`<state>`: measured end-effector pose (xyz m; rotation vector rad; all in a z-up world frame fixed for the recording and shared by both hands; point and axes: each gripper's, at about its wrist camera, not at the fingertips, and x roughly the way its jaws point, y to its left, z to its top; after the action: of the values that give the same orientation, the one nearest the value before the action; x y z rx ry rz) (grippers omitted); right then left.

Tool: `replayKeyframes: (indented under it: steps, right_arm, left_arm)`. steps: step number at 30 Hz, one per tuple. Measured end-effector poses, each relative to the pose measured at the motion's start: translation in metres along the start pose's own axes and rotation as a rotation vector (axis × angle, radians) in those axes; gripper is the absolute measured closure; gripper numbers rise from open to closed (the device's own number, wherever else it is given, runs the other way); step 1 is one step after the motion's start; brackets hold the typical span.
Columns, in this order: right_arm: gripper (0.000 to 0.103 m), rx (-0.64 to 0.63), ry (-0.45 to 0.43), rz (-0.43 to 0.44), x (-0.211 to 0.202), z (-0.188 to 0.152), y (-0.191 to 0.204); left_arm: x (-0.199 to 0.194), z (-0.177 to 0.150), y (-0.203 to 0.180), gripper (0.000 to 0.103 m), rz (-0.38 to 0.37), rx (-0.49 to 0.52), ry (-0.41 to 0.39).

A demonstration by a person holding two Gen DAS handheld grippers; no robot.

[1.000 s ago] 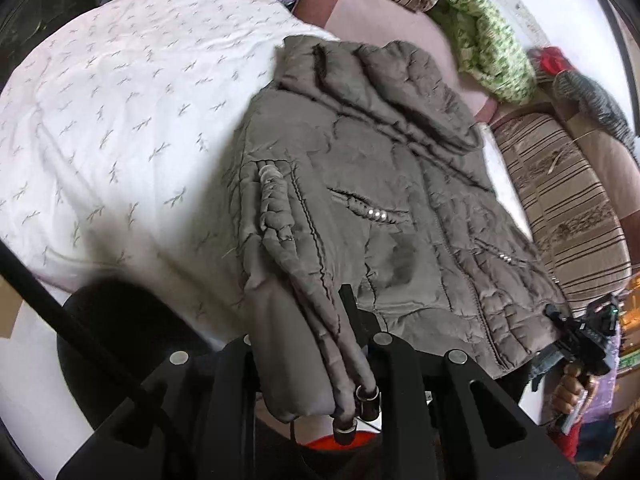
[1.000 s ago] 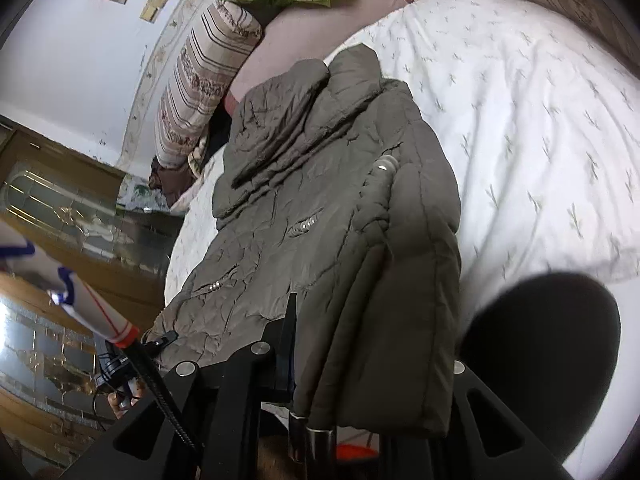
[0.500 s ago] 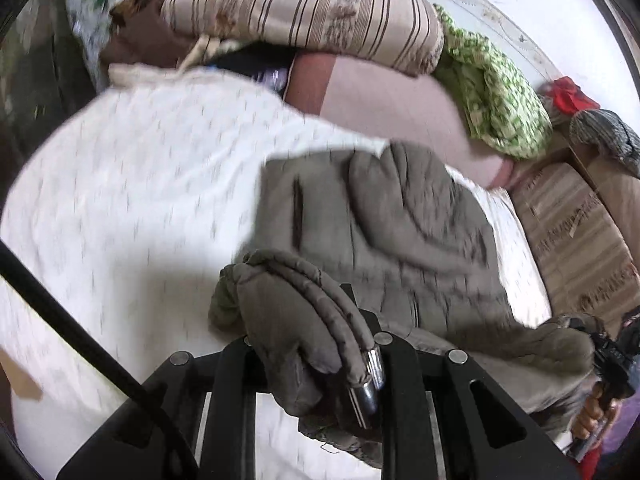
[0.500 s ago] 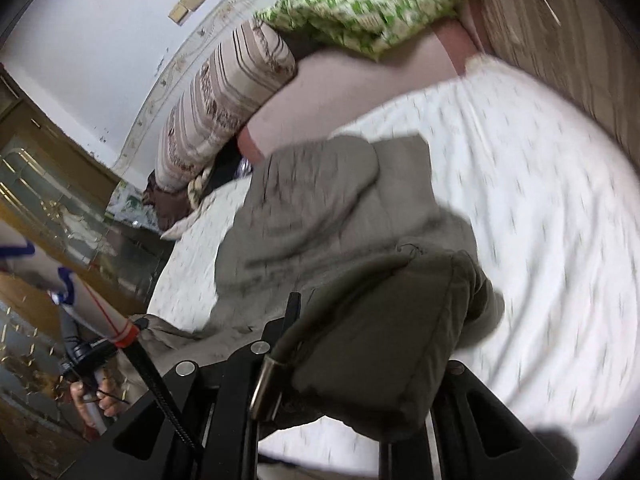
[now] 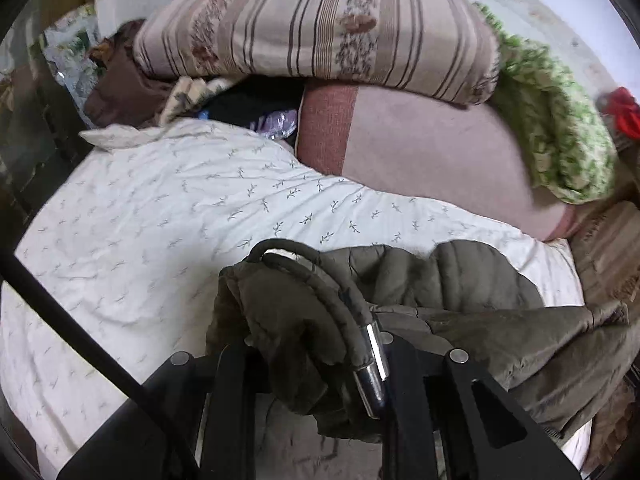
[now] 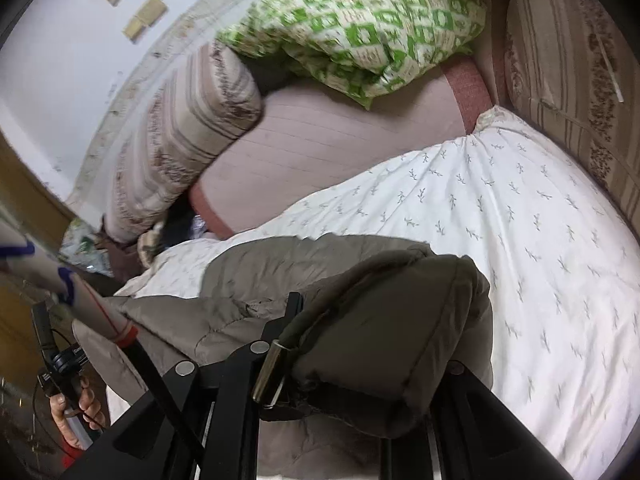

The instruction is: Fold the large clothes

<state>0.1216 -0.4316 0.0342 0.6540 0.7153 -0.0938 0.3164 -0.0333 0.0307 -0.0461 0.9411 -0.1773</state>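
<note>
The olive quilted jacket [image 5: 460, 292] lay bunched on the bed [image 5: 160, 220], its hem end lifted and doubled over toward the collar. The left tongs [image 5: 316, 364] were closed on a wad of its padded fabric, with a cord and its metal tip [image 5: 374, 364] draped across the near finger. The right tongs [image 6: 352, 364] were likewise clamped on a thick fold of the jacket [image 6: 380, 320], a second metal cord end [image 6: 270, 372] hanging beside the left finger.

The bed wore a white sheet printed with small grey sprigs, lightly creased. Beyond it stood a pink headboard cushion [image 5: 432, 152], with a striped beige bolster [image 5: 320, 28] stacked on top and a green-and-white patterned quilt [image 6: 360, 28] next to that. A red cloth [image 5: 622, 112] showed at the far right of the left view. A second striped cushion [image 6: 572, 80] ran along the bed's far side in the right view.

Bare sheet stretched wide on both sides of the jacket, reaching to the headboard. At the lower left of the right view the person's other hand [image 6: 76, 412] gripped a black handle, below a white sleeve.

The jacket's surface was matte, stitched in channels and heavily wrinkled.
</note>
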Motion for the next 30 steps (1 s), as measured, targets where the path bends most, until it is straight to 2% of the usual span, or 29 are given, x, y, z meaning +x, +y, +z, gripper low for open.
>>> replayKeyframes:
  steps: [7,13,16,18,20,21,22,23,24,27,28,30]
  right_arm:
    - [0.084,0.077,0.077,-0.03,0.083,0.031,-0.022]
    - [0.081,0.127,0.1,-0.024,0.121,0.039,-0.033]
    - [0.075,0.142,0.094,0.0,0.122,0.039,-0.036]
    - [0.064,0.151,0.076,0.037,0.115,0.039,-0.036]
    - [0.047,0.159,0.041,0.066,0.104,0.037,-0.034]
    - [0.041,0.156,0.027,0.07,0.099,0.037,-0.033]
    - [0.03,0.146,0.003,0.072,0.092,0.037,-0.03]
    - [0.021,0.137,-0.014,0.064,0.087,0.037,-0.027]
    - [0.02,0.124,-0.04,0.046,0.079,0.037,-0.022]
    - [0.02,0.079,-0.068,0.029,0.06,0.035,-0.006]
    - [0.02,0.05,-0.072,0.013,0.054,0.031,0.003]
    - [0.02,-0.02,-0.075,-0.021,0.047,0.02,0.021]
  left_arm:
    - [0.084,0.021,0.003,0.081,0.012,-0.077,0.101]
    - [0.114,0.02,0.008,0.078,-0.008,-0.134,0.145]
    - [0.106,0.025,0.017,0.069,-0.093,-0.172,0.137]
    - [0.09,0.028,0.027,0.056,-0.182,-0.225,0.119]
    - [0.071,0.03,0.036,0.045,-0.269,-0.278,0.082]
    - [0.061,0.032,0.038,0.043,-0.286,-0.293,0.061]
    - [0.048,0.034,0.038,0.043,-0.294,-0.297,0.039]
    - [0.041,0.037,0.037,0.042,-0.296,-0.292,0.028]
    - [0.027,0.039,0.034,0.042,-0.293,-0.274,0.008]
    - [-0.005,0.039,0.015,0.041,-0.219,-0.173,-0.044]
    - [-0.017,0.033,0.001,0.041,-0.174,-0.112,-0.066]
    - [-0.028,0.021,-0.018,0.038,-0.134,-0.037,-0.082]
